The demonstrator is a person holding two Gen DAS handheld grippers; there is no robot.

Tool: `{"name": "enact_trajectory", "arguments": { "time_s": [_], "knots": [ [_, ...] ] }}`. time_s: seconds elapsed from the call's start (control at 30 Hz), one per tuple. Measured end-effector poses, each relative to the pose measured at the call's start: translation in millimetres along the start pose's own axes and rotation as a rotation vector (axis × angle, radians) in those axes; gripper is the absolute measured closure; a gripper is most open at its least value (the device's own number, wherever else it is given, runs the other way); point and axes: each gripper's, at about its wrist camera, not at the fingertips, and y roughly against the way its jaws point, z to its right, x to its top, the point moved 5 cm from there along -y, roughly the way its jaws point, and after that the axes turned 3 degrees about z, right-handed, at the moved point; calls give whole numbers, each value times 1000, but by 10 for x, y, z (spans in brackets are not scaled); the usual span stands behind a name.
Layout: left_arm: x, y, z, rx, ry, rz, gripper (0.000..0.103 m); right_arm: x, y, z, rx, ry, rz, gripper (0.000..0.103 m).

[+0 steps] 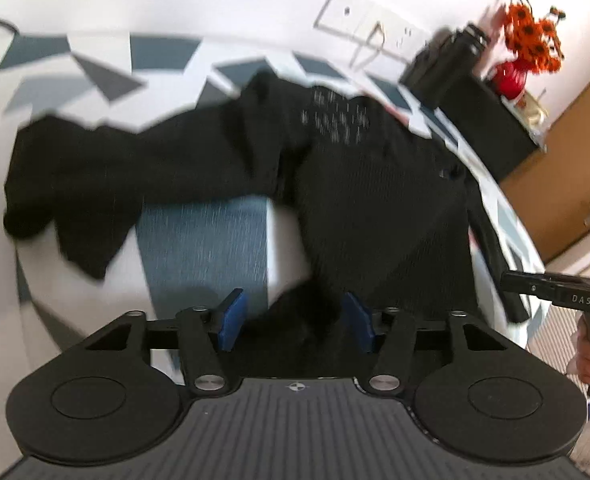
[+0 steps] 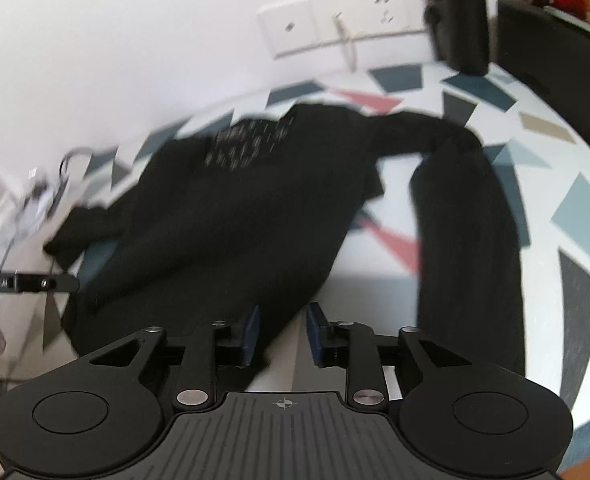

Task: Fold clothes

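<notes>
The bed [image 2: 575,208], covered in a geometric-print sheet, carries a black long-sleeved top [image 1: 375,184] spread near its front edge, long axis running away toward the wall. The left tool [image 1: 295,320] and right tool [image 2: 283,334] stand open at the hem, gripping nothing.

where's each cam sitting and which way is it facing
Left wrist: rides the left gripper, looking forward over the black garment on the patterned bedsheet toward the wall; the right gripper and a hand show at the right edge.
Right wrist: rides the right gripper, looking over the same garment; the left gripper shows at the left edge.
Shared: garment, bedsheet, wall switch panel.
</notes>
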Motion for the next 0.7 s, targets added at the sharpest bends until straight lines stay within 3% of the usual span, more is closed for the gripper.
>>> {"name": "enact_trajectory", "arguments": {
  "time_s": [0.23,0.3,0.37,0.47,0.53,0.6,0.63,0.67,0.7],
  "knots": [
    [-193,16,25,21,-110,-6,42,-444,-115,-432,-36,259,-90,72],
    [-201,9,33,33,-141,-7,42,-490,-132,-497,-43,276,-82,70],
    [-209,-6,56,55,-188,-5,42,-487,-163,-509,-57,267,-57,61],
    [-220,-36,117,98,-271,-2,33,-409,-276,-489,-107,271,-22,55],
    [-236,-96,158,128,-328,-12,33,-366,-361,-499,-99,290,-24,53],
    [-263,-117,213,142,-376,-10,33,-341,-404,-526,-78,310,-28,56],
    [-282,-121,239,142,-397,-11,34,-329,-409,-533,-63,314,-36,65],
    [-304,-118,263,137,-415,-11,39,-322,-404,-541,-50,317,-46,78],
    [-315,-106,280,143,-427,-9,56,-318,-388,-547,-35,316,-63,85]
  ]
}}
